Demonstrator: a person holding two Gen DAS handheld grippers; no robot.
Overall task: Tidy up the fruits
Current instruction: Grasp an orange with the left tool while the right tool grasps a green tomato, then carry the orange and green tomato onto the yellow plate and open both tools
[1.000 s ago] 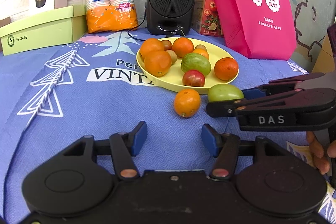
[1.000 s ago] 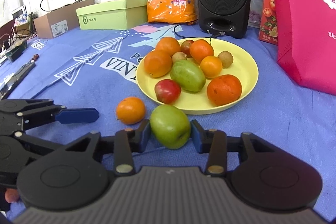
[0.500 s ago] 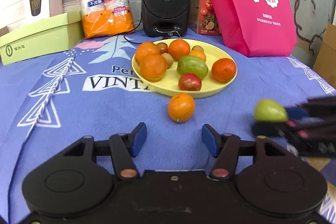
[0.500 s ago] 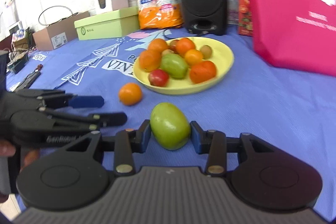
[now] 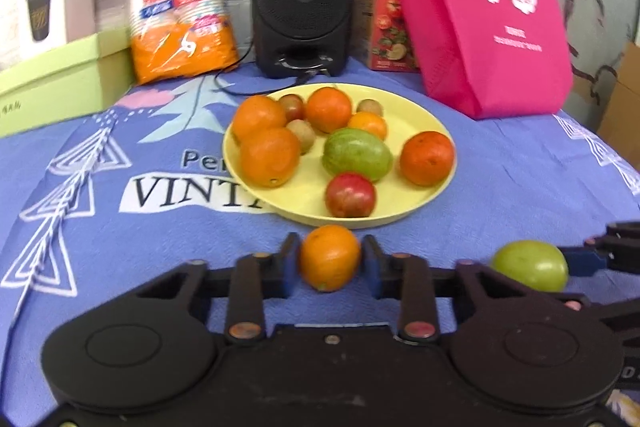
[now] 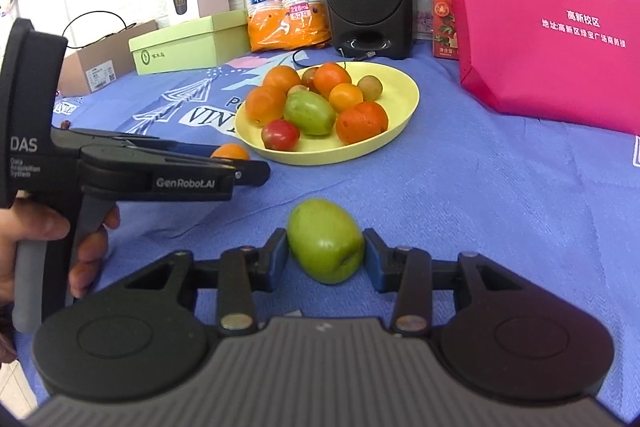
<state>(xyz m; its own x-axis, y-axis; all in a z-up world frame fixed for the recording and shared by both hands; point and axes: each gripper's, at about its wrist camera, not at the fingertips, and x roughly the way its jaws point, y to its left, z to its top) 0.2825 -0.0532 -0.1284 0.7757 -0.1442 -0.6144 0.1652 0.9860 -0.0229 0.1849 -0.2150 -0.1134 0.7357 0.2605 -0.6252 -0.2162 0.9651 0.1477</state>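
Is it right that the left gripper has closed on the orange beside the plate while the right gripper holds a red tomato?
Not quite. The right gripper holds a green fruit, per the right wrist view. The left gripper on the orange stands.

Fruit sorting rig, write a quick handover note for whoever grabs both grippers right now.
Left gripper: jaws closed around the loose orange, in front of the yellow plate.
Right gripper: jaws gripping the green fruit, well short of the plate.
Done: nine fruits sit on the plate, among them oranges, a red one and a green one.
Left: I assume both held fruits go onto the plate, then release.
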